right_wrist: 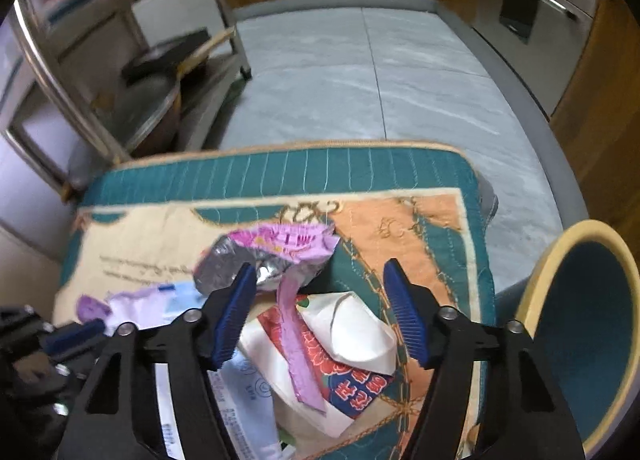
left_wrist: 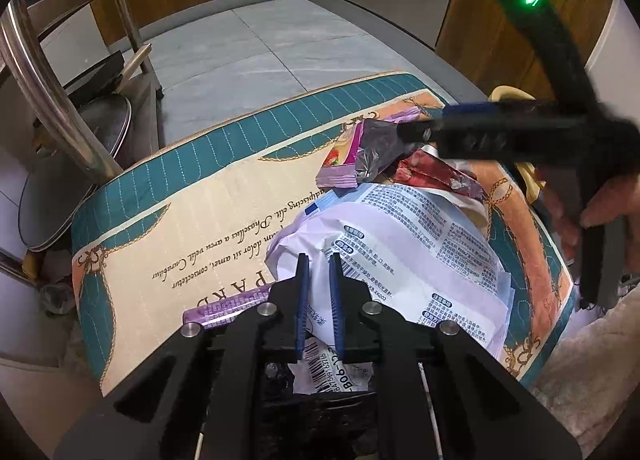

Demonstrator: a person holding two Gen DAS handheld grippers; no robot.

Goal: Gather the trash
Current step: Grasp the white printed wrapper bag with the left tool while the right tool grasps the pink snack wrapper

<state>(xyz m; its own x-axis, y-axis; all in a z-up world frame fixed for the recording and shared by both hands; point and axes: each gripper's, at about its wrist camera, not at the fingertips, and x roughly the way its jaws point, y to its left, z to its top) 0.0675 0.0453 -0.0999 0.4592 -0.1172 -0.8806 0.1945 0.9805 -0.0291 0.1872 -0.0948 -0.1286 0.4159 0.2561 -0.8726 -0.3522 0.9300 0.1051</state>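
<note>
Quilted mat [left_wrist: 192,196]: teal-bordered cloth with script lettering, spread over what seems a low surface above the grey tiled floor [left_wrist: 248,48]; it carries all the trash in one heap toward its right end, which keeps the litter gathered within reach of both hands.
Bin [right_wrist: 592,324]: a teal container with a cream rim, seen only in the right wrist view, just off the mat's right edge; I judge it stands there so pieces can be dropped in with a short swing.
Metal rack [left_wrist: 60,108]: to the left of the mat, holding pans; no part in the task.
White printed bag [left_wrist: 420,244]: the largest piece, crumpled, lying on the mat with its near edge running in between the left fingers.
Left gripper [left_wrist: 319,262]: blue-padded fingers narrowed to a slim gap with the white bag's fold between them; whether the pads truly pinch it I cannot tell.
Red and white wrapper [right_wrist: 340,364]: flat on the mat below the right fingers, between them as the camera sees it, not touched.
Pink foil wrapper [right_wrist: 276,252]: silver inside showing, its edge lying against the left pad of the right gripper, while a pink strip hangs down between the fingers.
Right gripper [right_wrist: 320,280]: fingers spread wide, holding nothing firmly; likely poised to close on the pink wrapper.
</note>
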